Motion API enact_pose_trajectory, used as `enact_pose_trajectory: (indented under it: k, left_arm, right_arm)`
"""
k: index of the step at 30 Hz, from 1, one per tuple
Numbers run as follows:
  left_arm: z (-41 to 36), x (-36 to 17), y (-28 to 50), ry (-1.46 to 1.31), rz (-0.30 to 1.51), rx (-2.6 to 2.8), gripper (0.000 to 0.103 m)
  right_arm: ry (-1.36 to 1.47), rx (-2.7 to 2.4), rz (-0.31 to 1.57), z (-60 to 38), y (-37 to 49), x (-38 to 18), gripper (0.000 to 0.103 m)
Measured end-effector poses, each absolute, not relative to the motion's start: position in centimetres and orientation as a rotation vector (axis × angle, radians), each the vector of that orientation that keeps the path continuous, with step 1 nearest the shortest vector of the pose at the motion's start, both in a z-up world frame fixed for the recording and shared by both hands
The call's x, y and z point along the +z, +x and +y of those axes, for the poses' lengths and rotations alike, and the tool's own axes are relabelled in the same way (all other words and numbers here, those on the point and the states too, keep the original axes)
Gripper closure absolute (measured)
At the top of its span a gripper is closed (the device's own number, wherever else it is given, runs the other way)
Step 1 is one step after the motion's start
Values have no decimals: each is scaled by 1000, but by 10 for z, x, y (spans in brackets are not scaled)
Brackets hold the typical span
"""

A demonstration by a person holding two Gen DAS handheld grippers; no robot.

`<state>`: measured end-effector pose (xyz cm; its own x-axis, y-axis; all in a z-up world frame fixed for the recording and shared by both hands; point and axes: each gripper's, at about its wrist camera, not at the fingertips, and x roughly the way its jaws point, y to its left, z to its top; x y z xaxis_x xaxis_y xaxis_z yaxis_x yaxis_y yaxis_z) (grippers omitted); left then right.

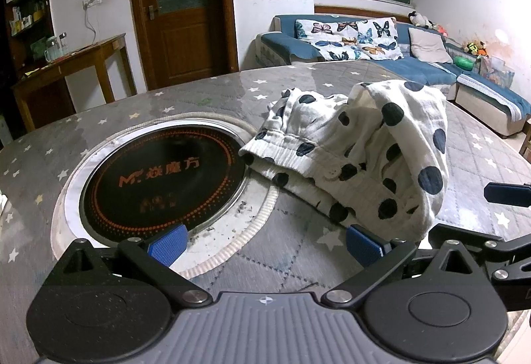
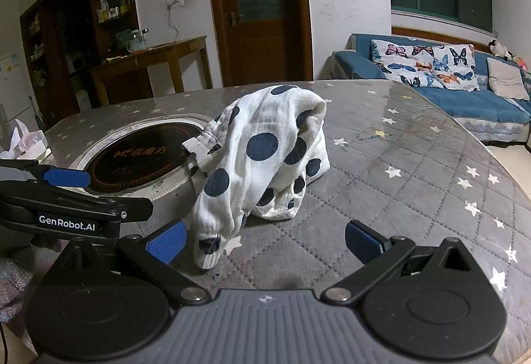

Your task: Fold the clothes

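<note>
A white garment with dark blue dots (image 1: pixel 361 148) lies crumpled in a heap on the grey star-patterned table cover (image 1: pixel 199 105). Its ribbed waistband points toward the round cooktop. My left gripper (image 1: pixel 265 242) is open, and a corner of the cloth hangs just above its right pad. In the right wrist view the same garment (image 2: pixel 262 158) sits ahead, one end drooping down beside the left pad. My right gripper (image 2: pixel 264 242) is open and holds nothing. The left gripper (image 2: pixel 66 178) shows at the left edge of that view.
A black round induction cooktop (image 1: pixel 159 178) is set into the table left of the garment. A tissue pack (image 2: pixel 28 144) lies at the table's far left. Beyond stand a wooden side table (image 1: pixel 73 65), a brown door (image 1: pixel 182 5) and a blue sofa (image 1: pixel 415 55).
</note>
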<state>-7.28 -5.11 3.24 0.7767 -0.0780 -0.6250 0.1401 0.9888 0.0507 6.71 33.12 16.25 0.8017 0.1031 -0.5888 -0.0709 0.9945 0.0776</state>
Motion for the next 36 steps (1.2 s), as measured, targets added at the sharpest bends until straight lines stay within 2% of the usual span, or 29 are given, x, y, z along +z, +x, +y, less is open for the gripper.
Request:
enact_pose_trajectory:
  k: [8,11,14,17,19,22,27,33,36]
  left_arm:
    - [-45,35,-57,96,671,-92,0]
    - [-42,35,-49,96,673,-76,0]
    - [-40,36,-39,96,675,-60,0]
    - [-37,36,-27,93,676,-44,0]
    - [-36,37,-18,92,669,-36,0]
    - [-35,40,-2,85,653,-30,0]
    - [-38,45,28,62,641,-63,1]
    - [-44,37,63,66,677,-152,14]
    - [-41,27,78,57,720,-172,25]
  right_arm:
    - [73,108,622,327,61,141,2]
    - [81,127,628,312,52,134,9]
    - [90,155,641,292,42,125,18]
    - [115,181,662,295,51,120,34]
    - [139,195,678,293,53,114,50]
    - [168,207,688,294,56,105,62]
    - [197,220,701,284,56,92,71]
    - [250,230,706,234,31,67,74]
    - [264,229,712,208,22,60,74]
